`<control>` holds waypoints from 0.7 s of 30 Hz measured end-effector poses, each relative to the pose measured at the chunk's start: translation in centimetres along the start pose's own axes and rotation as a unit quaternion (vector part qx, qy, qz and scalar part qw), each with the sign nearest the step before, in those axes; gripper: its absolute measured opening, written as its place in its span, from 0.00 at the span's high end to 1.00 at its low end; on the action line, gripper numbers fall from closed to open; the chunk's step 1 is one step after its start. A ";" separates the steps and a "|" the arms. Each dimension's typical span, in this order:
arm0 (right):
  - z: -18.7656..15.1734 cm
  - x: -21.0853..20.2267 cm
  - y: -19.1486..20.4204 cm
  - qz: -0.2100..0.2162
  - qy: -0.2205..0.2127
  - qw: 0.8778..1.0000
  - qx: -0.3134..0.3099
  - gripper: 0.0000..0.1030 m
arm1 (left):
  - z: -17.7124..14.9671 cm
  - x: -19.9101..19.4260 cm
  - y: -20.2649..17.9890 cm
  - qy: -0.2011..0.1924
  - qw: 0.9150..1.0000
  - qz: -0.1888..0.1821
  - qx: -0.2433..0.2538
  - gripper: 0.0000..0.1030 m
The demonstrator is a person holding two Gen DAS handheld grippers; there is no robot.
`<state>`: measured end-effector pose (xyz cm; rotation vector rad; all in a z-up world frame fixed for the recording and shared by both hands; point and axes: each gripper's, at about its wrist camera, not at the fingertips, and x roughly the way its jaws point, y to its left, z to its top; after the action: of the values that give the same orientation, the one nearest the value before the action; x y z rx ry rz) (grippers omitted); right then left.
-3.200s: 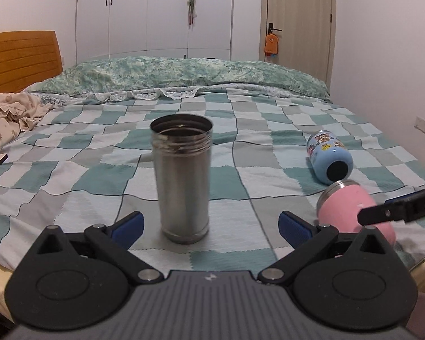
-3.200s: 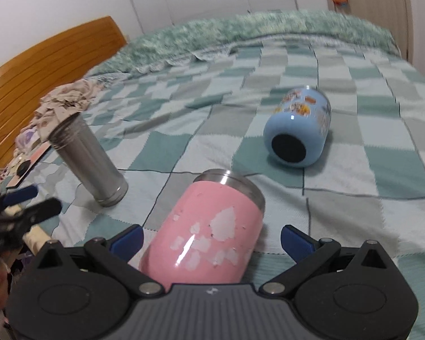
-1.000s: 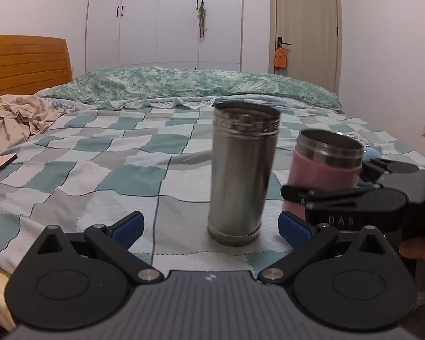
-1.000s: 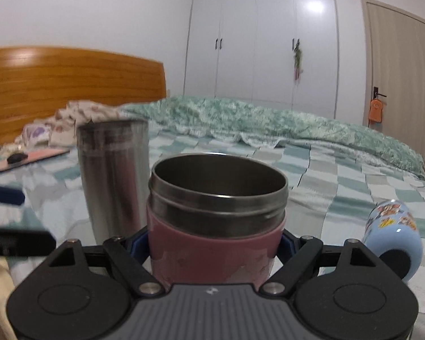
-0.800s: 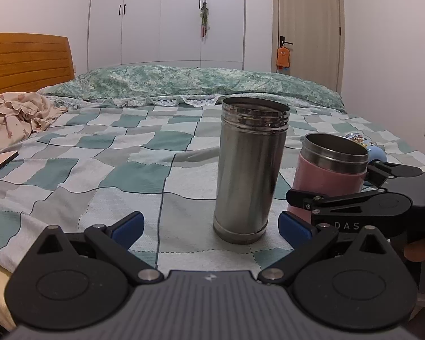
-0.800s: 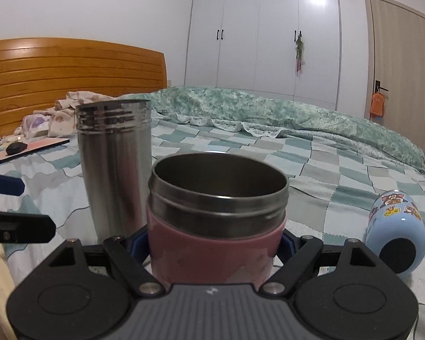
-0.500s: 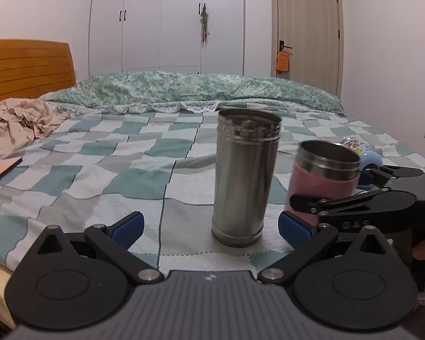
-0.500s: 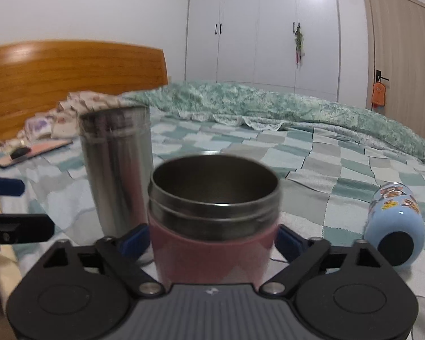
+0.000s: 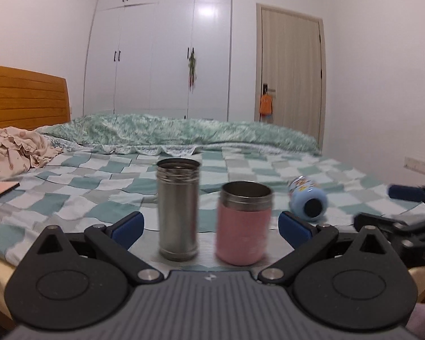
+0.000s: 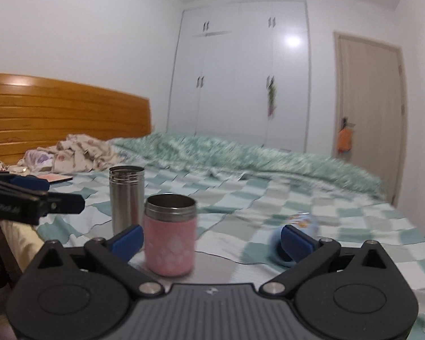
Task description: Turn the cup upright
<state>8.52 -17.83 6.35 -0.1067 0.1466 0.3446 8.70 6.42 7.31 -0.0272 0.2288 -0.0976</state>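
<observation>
Now, from the left wrist view, the pink cup (image 9: 243,226) stands upright on the checked bedspread (image 9: 70,195), mouth up, with a steel rim and steel inside above a pink body. It is just right of the tall steel flask (image 9: 178,209), which is also upright, a narrow gap showing between them. Both stand ahead of the left gripper (image 9: 211,223), whose jaws are spread wide and hold nothing. Farther right a blue bottle (image 9: 308,198) with cartoon prints lies on its side, its dark end facing the camera. The right gripper (image 9: 393,206) shows at the right edge, blurred, its jaws apart. A heap of pale clothes (image 9: 14,153) lies far left near the wooden headboard (image 9: 25,102). From the right wrist view, the pink cup (image 10: 170,235) sits near, just inside the left blue fingertip (image 10: 126,238) but not touching it as far as can be told; pale worn patches mark its pink side. The right gripper (image 10: 212,239) has its jaws spread and empty. The steel flask (image 10: 126,198) stands behind and to the left of the cup. The blue bottle (image 10: 303,223) lies partly hidden behind the right fingertip. The left gripper (image 10: 34,195) reaches in from the left edge.
</observation>
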 end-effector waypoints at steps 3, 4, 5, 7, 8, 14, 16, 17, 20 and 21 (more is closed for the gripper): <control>-1.9 -3.1 -0.9 -0.018 -0.008 1.000 0.001 0.00 | -1.6 -1.1 -1.6 -0.027 1.000 0.006 -0.004 0.00; -2.6 -4.0 -1.0 -0.024 -0.012 1.000 -0.001 0.00 | -2.4 -1.4 -2.2 -0.035 0.999 0.007 -0.001 0.00; -3.3 -4.6 -1.1 -0.030 -0.014 0.999 -0.004 0.00 | -2.8 -1.6 -2.6 -0.039 0.999 0.007 0.001 0.00; -4.5 -5.6 -1.4 -0.040 -0.016 0.999 -0.010 0.00 | -3.9 -1.9 -3.4 -0.043 0.999 0.006 0.002 0.00; -5.1 -6.1 -1.5 -0.044 -0.019 0.999 -0.013 0.00 | -4.5 -2.0 -3.7 -0.042 0.999 0.005 0.004 0.00; -7.4 -7.5 -2.1 -0.056 -0.033 0.998 -0.002 0.00 | -6.5 -2.1 -5.4 -0.041 0.999 0.014 0.022 0.00; -7.5 -7.6 -2.1 -0.057 -0.039 0.998 -0.002 0.00 | -6.9 -2.2 -5.7 -0.045 0.998 0.021 0.026 0.00; -7.7 -7.8 -2.1 -0.055 -0.043 0.998 -0.003 0.00 | -7.0 -2.2 -5.8 -0.048 0.998 0.021 0.027 0.00; -7.9 -7.9 -2.0 -0.054 -0.047 0.997 -0.005 0.00 | -7.3 -2.3 -6.1 -0.054 0.998 0.023 0.031 0.00; -8.0 -7.9 -1.9 -0.055 -0.048 0.997 -0.006 0.00 | -7.4 -2.3 -6.2 -0.056 0.998 0.024 0.033 0.00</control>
<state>0.87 -23.22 -0.05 -0.1101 0.0437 0.2410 4.23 0.32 0.84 0.0381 0.1136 -0.0556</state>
